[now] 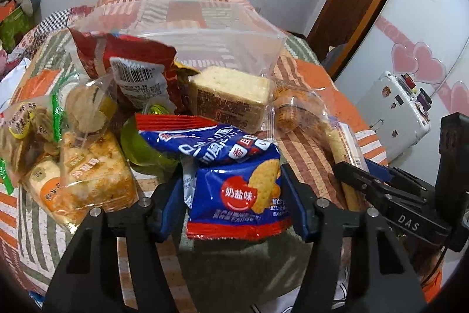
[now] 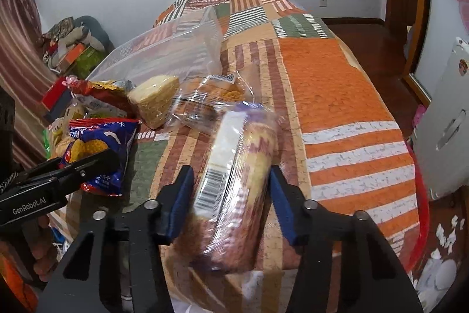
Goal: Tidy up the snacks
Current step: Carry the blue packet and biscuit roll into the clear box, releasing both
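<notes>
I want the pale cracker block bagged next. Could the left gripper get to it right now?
Probably not directly: the left gripper has its fingers around the blue cracker packet, which lies between it and the cracker block.

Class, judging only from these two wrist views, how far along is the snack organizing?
Done: nothing visibly; the clear zip bag looks empty. In hand: the left gripper brackets the blue cracker packet; the right gripper is shut on the long biscuit roll. Left: the red packet, cracker block and others lie loose.
</notes>
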### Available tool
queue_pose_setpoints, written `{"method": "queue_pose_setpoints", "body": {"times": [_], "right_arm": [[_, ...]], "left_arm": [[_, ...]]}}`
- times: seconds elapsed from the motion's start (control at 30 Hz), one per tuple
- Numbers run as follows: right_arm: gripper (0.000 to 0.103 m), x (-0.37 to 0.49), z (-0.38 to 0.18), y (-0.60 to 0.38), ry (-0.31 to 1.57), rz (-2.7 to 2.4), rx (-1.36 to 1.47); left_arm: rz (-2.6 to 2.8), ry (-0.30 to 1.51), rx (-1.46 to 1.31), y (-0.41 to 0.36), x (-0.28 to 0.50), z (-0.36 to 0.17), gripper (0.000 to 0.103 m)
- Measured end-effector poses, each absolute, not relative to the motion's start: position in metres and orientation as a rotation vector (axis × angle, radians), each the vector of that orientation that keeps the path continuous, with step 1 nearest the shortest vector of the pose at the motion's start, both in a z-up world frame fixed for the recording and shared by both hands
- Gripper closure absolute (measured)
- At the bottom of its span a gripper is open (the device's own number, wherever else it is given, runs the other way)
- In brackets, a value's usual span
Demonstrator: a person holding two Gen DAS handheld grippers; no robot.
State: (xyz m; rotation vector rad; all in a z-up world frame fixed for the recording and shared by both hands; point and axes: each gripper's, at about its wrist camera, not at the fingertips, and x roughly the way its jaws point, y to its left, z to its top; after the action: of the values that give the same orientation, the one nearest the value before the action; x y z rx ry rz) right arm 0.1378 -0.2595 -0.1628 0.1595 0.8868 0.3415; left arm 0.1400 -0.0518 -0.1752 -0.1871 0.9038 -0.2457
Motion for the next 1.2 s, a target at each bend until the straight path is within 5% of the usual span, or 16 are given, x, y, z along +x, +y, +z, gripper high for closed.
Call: {"method": "queue_pose_setpoints", "body": {"times": [1.2], "right_arm": [[0.059, 0.182, -0.077, -0.203, 0.569, 0.425, 0.088]], "left_arm": [[-0.063, 0.613, -0.115, 0.016, 0.154, -0.077, 0.042]]}}
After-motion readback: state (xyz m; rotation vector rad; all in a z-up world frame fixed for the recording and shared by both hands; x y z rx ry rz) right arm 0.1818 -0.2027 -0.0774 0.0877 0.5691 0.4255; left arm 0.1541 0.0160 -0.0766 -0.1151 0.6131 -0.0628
